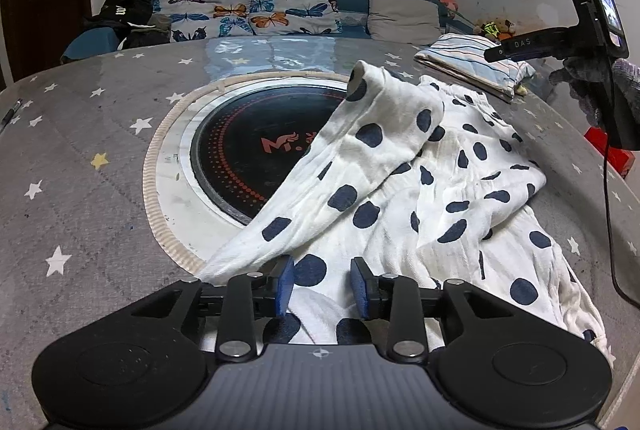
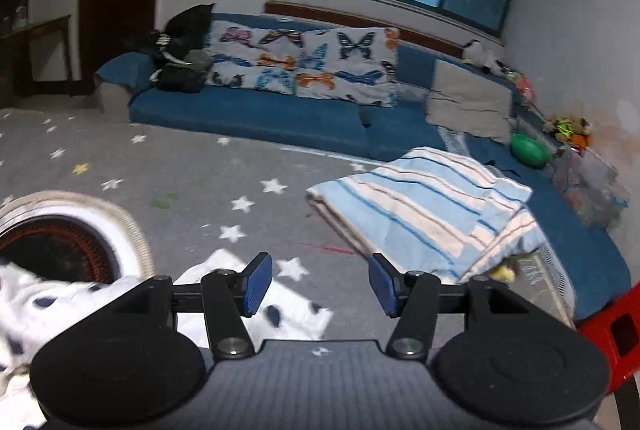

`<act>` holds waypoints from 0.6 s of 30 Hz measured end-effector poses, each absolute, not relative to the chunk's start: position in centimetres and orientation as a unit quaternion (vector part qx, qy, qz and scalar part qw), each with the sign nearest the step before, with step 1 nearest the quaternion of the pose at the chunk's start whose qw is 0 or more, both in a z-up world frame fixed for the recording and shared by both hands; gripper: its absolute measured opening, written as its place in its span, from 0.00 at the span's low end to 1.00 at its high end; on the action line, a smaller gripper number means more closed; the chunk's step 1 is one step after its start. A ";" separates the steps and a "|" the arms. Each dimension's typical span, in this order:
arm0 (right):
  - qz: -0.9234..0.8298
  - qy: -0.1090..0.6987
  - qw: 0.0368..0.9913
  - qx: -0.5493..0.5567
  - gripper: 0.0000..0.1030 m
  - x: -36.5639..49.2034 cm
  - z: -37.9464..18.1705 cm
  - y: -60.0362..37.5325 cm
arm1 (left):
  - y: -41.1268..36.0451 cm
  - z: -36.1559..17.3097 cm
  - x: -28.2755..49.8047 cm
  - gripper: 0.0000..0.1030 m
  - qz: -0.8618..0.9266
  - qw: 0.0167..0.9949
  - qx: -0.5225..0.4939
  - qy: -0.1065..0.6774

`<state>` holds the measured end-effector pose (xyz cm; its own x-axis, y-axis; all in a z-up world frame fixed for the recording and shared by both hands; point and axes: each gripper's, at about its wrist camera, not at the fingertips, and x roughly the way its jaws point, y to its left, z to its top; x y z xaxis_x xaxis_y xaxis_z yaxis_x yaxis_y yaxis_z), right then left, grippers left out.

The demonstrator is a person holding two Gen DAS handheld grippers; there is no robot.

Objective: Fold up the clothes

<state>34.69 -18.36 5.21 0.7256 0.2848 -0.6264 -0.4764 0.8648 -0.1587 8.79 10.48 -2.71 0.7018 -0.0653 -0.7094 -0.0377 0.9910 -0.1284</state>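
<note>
Left gripper [image 1: 322, 288]: your blue pads sit apart, jaws open, low over the near edge of the polka-dot garment [image 1: 404, 190]; nothing is pinched between them.
Polka-dot garment: it lies rumpled on the desk [image 1: 80, 158], one long part draped across the round cooktop [image 1: 248, 154] set into the desk, the rest just right of the cooktop.
Right gripper [image 2: 320, 286]: your jaws are wide open and hold nothing, raised above the garment's far corner, right of the cooktop.
Striped folded cloth [image 2: 420, 206]: beyond the garment, well right of the cooktop.
Clear bin [image 2: 588, 182]: on the sofa [image 2: 280, 118] far beyond the cooktop; contents blurred.
</note>
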 end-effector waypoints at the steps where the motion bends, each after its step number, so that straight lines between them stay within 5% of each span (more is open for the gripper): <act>1: 0.223 0.307 0.912 -0.156 0.53 34.2 5.2 -17.9 | 10.4 -2.7 8.8 0.35 -0.008 0.920 -0.066 0.386; 18: 0.401 0.360 0.815 -0.216 0.52 28.6 1.5 -7.0 | 10.4 -2.8 8.7 0.40 -0.011 0.921 -0.071 0.383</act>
